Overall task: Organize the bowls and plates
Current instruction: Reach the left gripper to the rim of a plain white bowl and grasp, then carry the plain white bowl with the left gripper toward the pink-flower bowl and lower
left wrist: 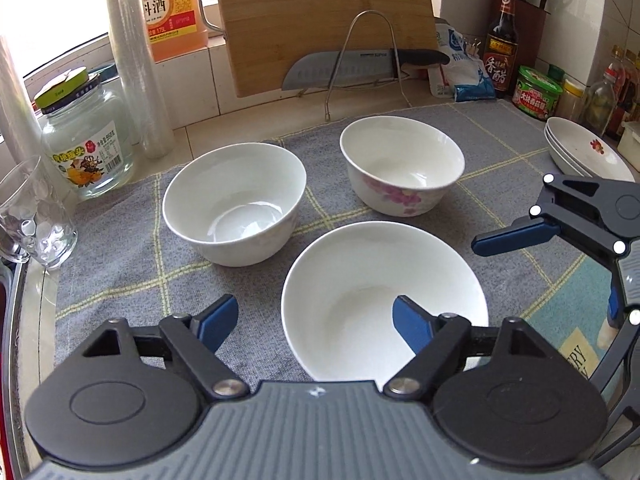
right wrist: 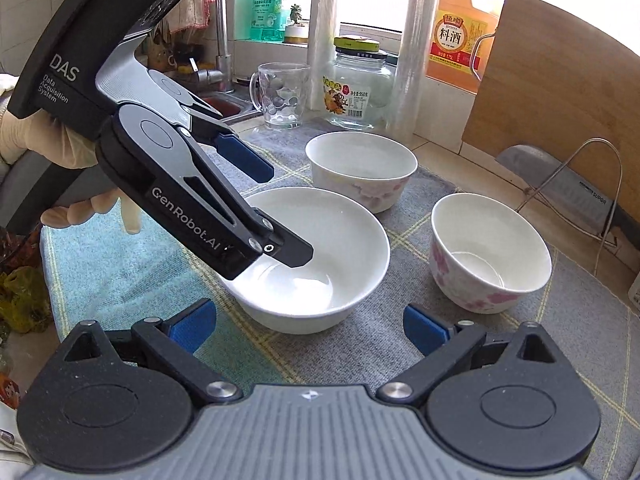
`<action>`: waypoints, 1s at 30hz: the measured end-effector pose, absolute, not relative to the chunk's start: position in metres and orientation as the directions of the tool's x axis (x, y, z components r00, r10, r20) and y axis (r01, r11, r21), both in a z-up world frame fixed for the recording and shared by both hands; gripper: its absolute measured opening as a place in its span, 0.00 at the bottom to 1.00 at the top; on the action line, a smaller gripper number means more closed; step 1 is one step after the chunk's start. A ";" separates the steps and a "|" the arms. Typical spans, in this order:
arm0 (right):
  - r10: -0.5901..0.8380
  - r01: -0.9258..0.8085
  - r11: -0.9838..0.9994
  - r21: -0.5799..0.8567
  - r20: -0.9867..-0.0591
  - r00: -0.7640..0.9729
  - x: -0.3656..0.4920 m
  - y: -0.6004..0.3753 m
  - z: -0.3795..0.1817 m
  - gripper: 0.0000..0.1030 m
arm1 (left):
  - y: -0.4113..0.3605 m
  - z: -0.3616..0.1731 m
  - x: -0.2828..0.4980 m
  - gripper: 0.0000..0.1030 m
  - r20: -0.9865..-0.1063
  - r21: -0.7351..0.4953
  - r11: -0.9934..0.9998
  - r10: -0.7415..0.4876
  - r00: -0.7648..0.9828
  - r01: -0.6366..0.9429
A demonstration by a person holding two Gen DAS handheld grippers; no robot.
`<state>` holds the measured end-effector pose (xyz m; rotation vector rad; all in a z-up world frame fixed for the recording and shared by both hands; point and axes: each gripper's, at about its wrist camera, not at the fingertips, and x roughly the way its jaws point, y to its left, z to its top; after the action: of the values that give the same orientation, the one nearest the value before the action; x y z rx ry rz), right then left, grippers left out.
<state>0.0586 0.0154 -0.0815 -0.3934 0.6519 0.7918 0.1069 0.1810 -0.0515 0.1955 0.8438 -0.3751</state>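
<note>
Left wrist view: a grey checked cloth [left wrist: 132, 264] on the counter carries three round white ceramic bowls, the nearest wide shallow one [left wrist: 384, 300] straddled at its rim by the left gripper [left wrist: 316, 322], jaws apart, one finger inside, not pinching. Right gripper [right wrist: 310, 326] is spread wide with nothing in it, just short of that bowl.

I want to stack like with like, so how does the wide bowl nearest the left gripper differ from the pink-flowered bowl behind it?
The wide bowl is plain white and flares broad and shallow; the pink-flowered bowl carries pink blossoms outside and stands narrower with steeper walls. The left gripper straddles the wide bowl's rim, one finger inside it; the flowered bowl is untouched. Both stand upright, empty, on the grey cloth.
</note>
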 end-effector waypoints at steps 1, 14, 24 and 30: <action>0.526 -0.760 0.644 -0.089 -0.670 0.524 0.059 0.017 -0.083 0.96 | 0.180 -0.052 0.108 0.74 -0.762 0.019 0.913 -0.251 0.597 0.408; 0.523 -0.771 0.627 -0.110 -0.673 0.522 0.058 0.023 -0.086 0.81 | 0.180 -0.051 0.112 0.62 -0.767 -0.029 0.892 -0.309 0.562 0.450; 0.520 -0.766 0.635 -0.104 -0.676 0.522 0.059 0.023 -0.087 0.80 | 0.178 -0.048 0.111 0.59 -0.765 -0.033 0.887 -0.319 0.559 0.461; 0.517 -0.763 0.639 -0.099 -0.680 0.521 0.056 0.017 -0.081 0.80 | 0.173 -0.044 0.106 0.59 -0.762 -0.043 0.883 -0.332 0.556 0.468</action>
<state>0.0559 0.0172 -0.0812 -0.4150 0.6590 0.7935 0.1057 0.1727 -0.0436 0.1718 0.8600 -0.4748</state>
